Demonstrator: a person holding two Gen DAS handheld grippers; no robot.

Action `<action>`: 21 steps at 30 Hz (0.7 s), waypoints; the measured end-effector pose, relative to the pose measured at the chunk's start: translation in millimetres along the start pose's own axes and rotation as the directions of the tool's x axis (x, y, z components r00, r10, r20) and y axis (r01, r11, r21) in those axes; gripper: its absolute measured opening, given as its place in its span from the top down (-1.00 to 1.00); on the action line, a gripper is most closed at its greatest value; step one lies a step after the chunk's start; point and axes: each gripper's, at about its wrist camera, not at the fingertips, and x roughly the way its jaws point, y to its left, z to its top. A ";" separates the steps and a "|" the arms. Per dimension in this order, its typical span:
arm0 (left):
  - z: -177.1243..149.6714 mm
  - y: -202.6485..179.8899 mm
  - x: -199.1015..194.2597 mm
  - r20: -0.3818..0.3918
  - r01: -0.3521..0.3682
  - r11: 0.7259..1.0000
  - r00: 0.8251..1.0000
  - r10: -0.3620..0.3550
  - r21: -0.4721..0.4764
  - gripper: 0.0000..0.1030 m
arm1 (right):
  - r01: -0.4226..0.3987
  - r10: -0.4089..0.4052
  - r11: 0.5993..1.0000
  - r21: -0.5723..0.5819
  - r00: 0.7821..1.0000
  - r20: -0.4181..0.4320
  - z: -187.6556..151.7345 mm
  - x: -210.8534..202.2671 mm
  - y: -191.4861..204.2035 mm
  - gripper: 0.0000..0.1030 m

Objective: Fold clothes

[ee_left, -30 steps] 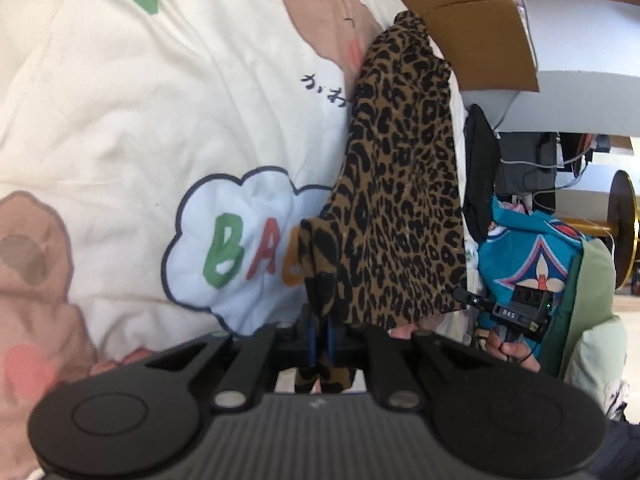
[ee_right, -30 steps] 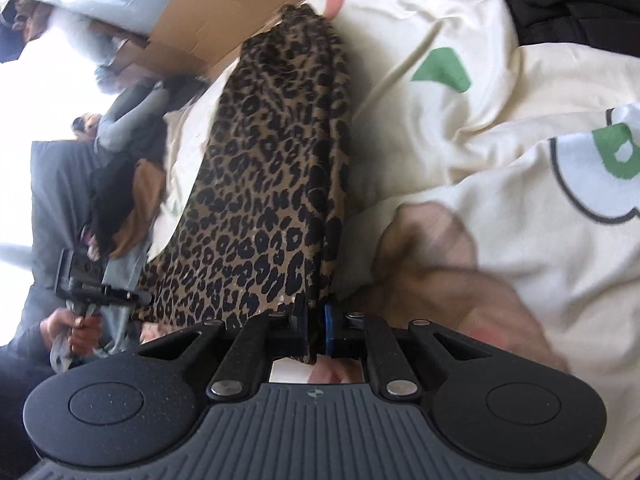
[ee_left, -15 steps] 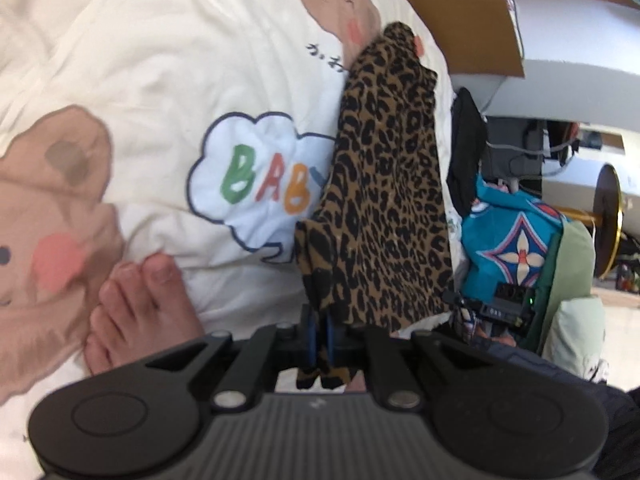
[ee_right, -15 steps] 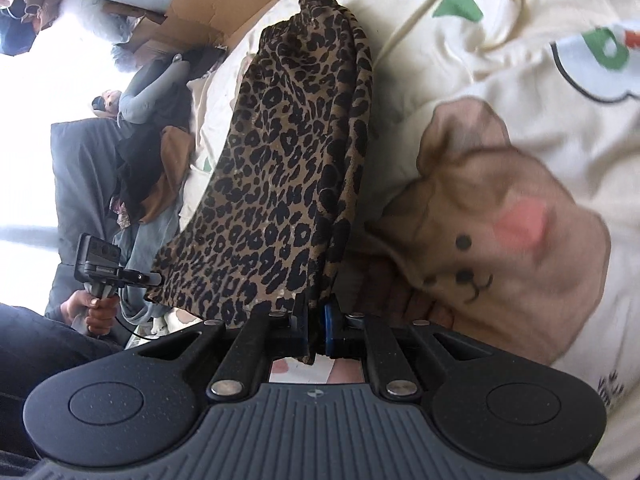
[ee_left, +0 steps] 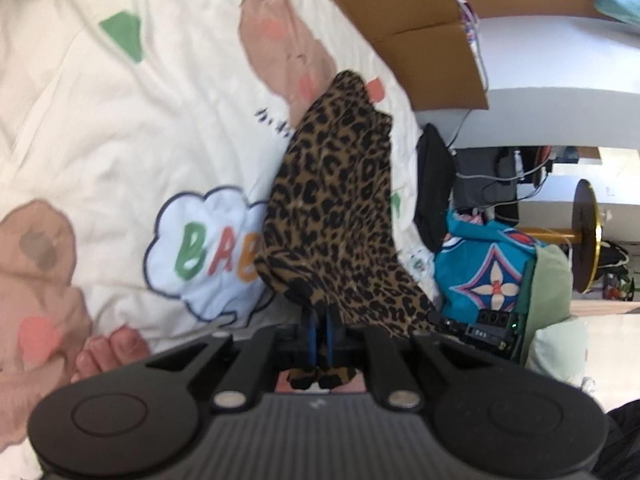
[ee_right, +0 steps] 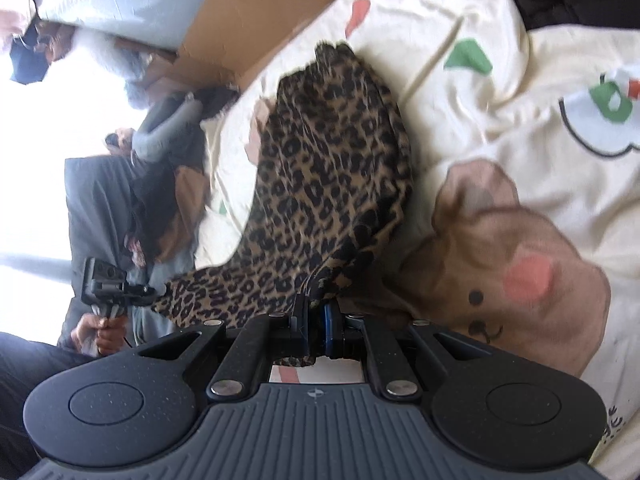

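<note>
The left gripper (ee_left: 320, 322) and right gripper (ee_right: 316, 316) each pinch a corner of the leopard-print cloth (ee_left: 340, 216), which hangs stretched between them above the cream quilt (ee_left: 120, 120). Wide bare quilt lies around it; a cardboard box (ee_left: 420, 20) stands at the quilt's far edge, contents hidden.

Bright daylight, motion blur, fisheye-warped edges

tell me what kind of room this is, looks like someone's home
Most likely a bedroom in a home. A cartoon bear duvet covers a bed, a cardboard box sits at its far end, and clothes are heaped beside it.
</note>
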 end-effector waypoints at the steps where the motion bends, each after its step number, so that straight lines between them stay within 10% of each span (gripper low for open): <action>1: 2.2 -2.0 -1.7 0.009 0.007 1.000 1.000 -0.007 0.001 0.91 | -0.006 0.006 1.000 0.004 1.000 0.015 2.0 -1.8 0.9 0.90; 21: 86.4 -25.1 22.1 0.171 -0.089 0.996 0.982 0.085 0.015 0.91 | 0.053 -0.053 0.999 0.005 0.981 0.187 61.2 20.7 2.0 0.89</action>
